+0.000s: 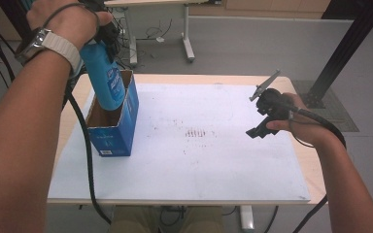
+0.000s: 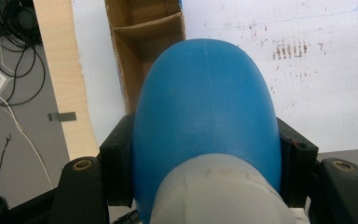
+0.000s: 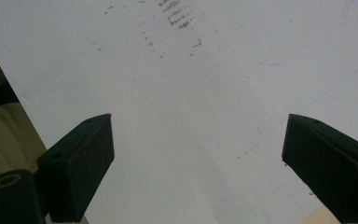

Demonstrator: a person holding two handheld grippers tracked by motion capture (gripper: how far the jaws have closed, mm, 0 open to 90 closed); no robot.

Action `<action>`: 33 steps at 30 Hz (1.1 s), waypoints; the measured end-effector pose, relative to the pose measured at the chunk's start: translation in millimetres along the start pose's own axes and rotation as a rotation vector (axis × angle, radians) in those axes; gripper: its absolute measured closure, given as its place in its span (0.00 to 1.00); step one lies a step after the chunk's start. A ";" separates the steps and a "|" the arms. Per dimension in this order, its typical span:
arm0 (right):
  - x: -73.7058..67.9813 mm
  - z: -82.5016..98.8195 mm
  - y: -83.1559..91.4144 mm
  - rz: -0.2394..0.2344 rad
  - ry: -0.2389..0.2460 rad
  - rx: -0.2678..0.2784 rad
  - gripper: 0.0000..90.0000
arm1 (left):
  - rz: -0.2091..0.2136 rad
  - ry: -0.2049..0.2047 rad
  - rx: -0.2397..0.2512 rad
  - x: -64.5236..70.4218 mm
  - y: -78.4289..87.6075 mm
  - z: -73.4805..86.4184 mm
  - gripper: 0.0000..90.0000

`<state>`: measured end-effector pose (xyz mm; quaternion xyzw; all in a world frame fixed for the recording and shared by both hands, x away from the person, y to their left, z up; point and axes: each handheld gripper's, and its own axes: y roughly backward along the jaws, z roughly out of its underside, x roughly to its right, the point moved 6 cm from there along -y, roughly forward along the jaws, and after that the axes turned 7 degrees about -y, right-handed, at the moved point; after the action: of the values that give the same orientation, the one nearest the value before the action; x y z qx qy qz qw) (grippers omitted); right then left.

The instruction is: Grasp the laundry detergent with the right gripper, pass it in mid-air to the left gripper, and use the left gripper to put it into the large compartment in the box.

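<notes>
A blue bottle (image 1: 105,80) with a pale cap (image 2: 219,191) hangs base-down, its lower end inside an open blue cardboard box (image 1: 114,138) at the table's left. My left gripper (image 1: 103,41) is shut on the bottle's upper body; in the left gripper view both black pads (image 2: 117,163) press its sides, and the box's brown inside (image 2: 144,37) lies beyond. My right gripper (image 1: 258,124) hovers over the right side of the white sheet. Its jaws stand wide apart in the right gripper view (image 3: 198,154), with nothing between them.
A white sheet (image 1: 199,165) with faint brown marks covers the wooden table (image 1: 310,167). Behind the table stand another desk's legs (image 1: 187,43), and a black frame post (image 1: 349,43) rises at the right. Cables (image 2: 9,70) lie on the floor at the left.
</notes>
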<state>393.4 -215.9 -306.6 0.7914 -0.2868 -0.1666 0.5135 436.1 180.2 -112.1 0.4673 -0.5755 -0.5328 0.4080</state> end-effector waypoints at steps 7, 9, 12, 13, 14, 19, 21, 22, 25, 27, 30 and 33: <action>2.1 1.0 -0.8 0.002 -0.001 -0.003 0.10 | -0.008 0.008 -0.001 -7.5 -5.9 -3.1 0.42; 2.7 1.1 -0.9 0.001 -0.002 -0.004 0.10 | -0.010 0.006 0.002 -9.1 -7.1 -4.3 0.42; 3.3 0.6 -1.9 0.002 -0.008 -0.003 0.10 | -0.014 0.004 -0.001 -10.9 -9.5 -5.5 0.42; 3.3 0.5 -2.1 0.001 -0.007 -0.003 0.10 | -0.014 0.009 0.001 -11.4 -10.3 -5.9 0.42; 3.5 0.3 -2.3 0.002 -0.006 -0.006 0.10 | -0.015 0.007 -0.001 -12.1 -10.9 -6.2 0.42; 5.1 -0.1 -4.6 0.000 -0.011 -0.008 0.10 | -0.015 0.007 -0.001 -16.1 -15.2 -8.2 0.42; 5.1 -0.5 -5.3 -0.002 -0.012 -0.010 0.10 | -0.018 0.006 -0.002 -17.7 -17.7 -9.1 0.42; 5.1 -0.7 -5.9 -0.002 -0.012 -0.009 0.10 | -0.020 0.007 -0.003 -18.6 -19.1 -9.4 0.42; 5.9 -0.5 -7.5 0.001 -0.018 -0.019 0.10 | -0.021 0.007 0.002 -20.6 -23.4 -10.8 0.42; 6.1 -0.6 -8.0 -0.001 -0.019 -0.020 0.10 | -0.018 0.008 0.006 -22.3 -25.7 -11.3 0.42; 6.0 -0.8 -9.1 -0.004 -0.020 -0.018 0.10 | -0.019 0.008 0.004 -24.3 -29.7 -11.9 0.42; 6.4 -0.3 -9.8 -0.004 -0.023 -0.019 0.10 | -0.019 0.009 -0.001 -26.1 -33.5 -12.6 0.42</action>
<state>401.3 -216.6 -315.2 0.7850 -0.2893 -0.1795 0.5175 457.8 202.8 -143.4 0.4752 -0.5689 -0.5348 0.4056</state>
